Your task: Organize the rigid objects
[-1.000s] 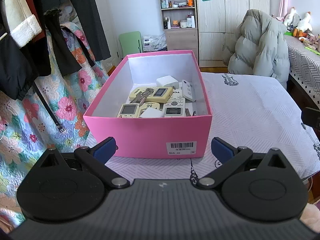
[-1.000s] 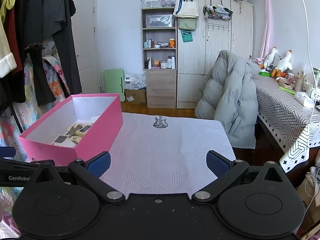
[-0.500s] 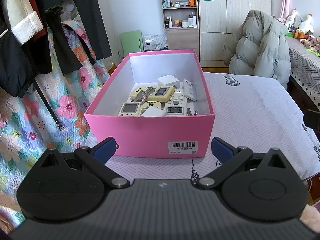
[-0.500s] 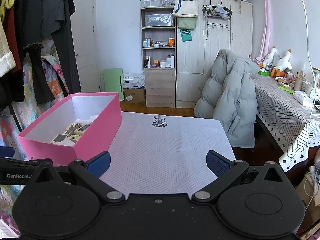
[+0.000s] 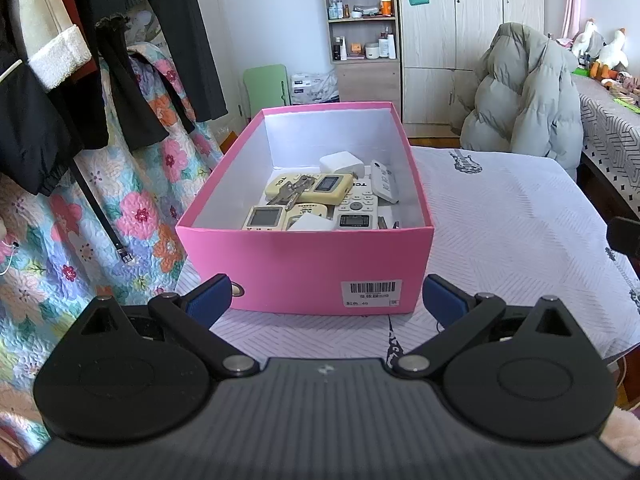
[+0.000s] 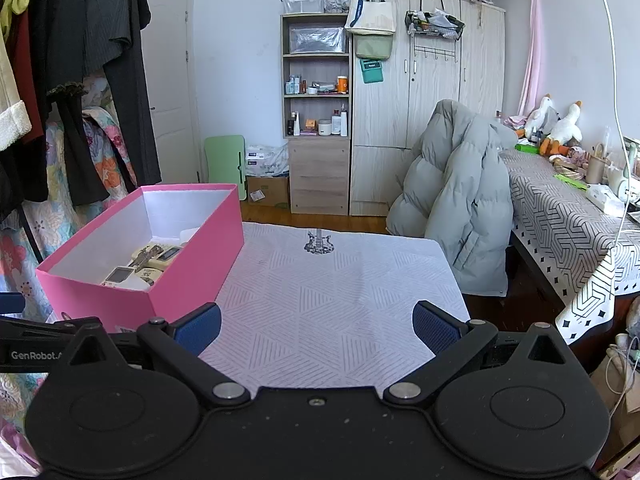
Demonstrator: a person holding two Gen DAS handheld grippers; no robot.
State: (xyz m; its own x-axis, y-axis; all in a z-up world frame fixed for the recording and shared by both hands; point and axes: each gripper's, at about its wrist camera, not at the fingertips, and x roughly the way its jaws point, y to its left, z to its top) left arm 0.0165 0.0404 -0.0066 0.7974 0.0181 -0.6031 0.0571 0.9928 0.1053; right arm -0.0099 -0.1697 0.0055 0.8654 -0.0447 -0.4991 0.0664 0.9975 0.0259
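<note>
We hold both claws spread wide and empty: our left claw (image 5: 325, 300) hangs just short of the near end wall of the pink box (image 5: 304, 268), and our right claw (image 6: 316, 326) hangs over the bare white cloth of the desk (image 6: 340, 296), with the box off to its left. Everything we have to sort lies inside that box, toward its near half: cream remotes (image 5: 310, 189) stacked crosswise, a white remote (image 5: 357, 210) with a small screen, a slim white remote (image 5: 384, 187) leaning by the right wall, a white charger block (image 5: 341, 163) farther back, and a bunch of keys (image 5: 291, 193) resting on top of a cream remote. We judge these all stiff and light, with smooth plastic shells that could slip from a shallow pinch, so we would take each remote across its narrow width near the middle, not by an end. The keys look loose and likely to swing; we would pinch the ring or the cluster together. The charger block has flat sides that suit the pads well. The box is probably thin card and may slide on the cloth if we nudge its wall.
</note>
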